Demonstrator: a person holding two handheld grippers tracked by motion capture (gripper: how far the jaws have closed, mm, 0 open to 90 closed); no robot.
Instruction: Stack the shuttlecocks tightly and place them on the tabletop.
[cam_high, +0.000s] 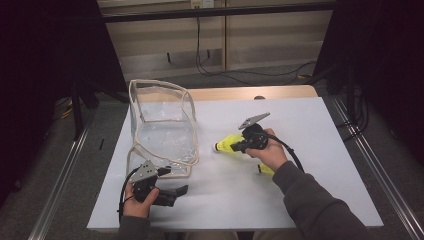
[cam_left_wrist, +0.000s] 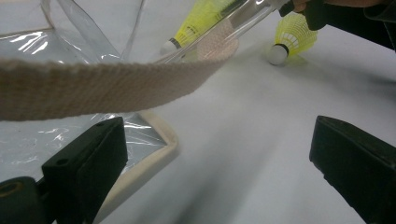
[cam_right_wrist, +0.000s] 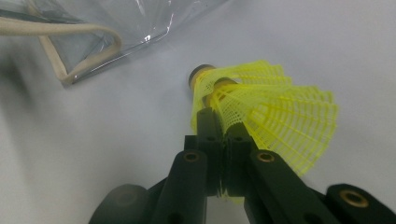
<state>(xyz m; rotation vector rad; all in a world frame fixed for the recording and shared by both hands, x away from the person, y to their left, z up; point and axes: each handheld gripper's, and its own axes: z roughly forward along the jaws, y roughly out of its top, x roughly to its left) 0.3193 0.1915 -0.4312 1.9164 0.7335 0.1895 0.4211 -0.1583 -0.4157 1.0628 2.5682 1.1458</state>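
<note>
Yellow mesh plastic forms the skirt of the shuttlecock (cam_right_wrist: 261, 107), which the right gripper (cam_high: 239, 145) holds clenched by that skirt, cork tip pointing toward the clear bag (cam_high: 162, 127) and hanging just above the desk (cam_high: 310, 130) near its centre. In the right gripper view the two black jaws are pressed together on the netting, so the grip looks secure. A second shuttlecock (cam_high: 265, 169) lies on the desk beside the person's right hand (partly hidden by the wrist). The bag, transparent with a cream webbing rim and strap (cam_left_wrist: 93, 81), stands near the desk's left edge, its mouth facing up and toward the far edge. The left gripper (cam_high: 172, 192) rests near the desk's front left corner, jaws spread wide and holding nothing, with the bag's lower rim just beside one jaw. Judged from this layout, no shuttlecock is visible inside the bag: the pick-up of the first is done, while its transfer into the bag, and the whole handling of the second, remain.
</note>
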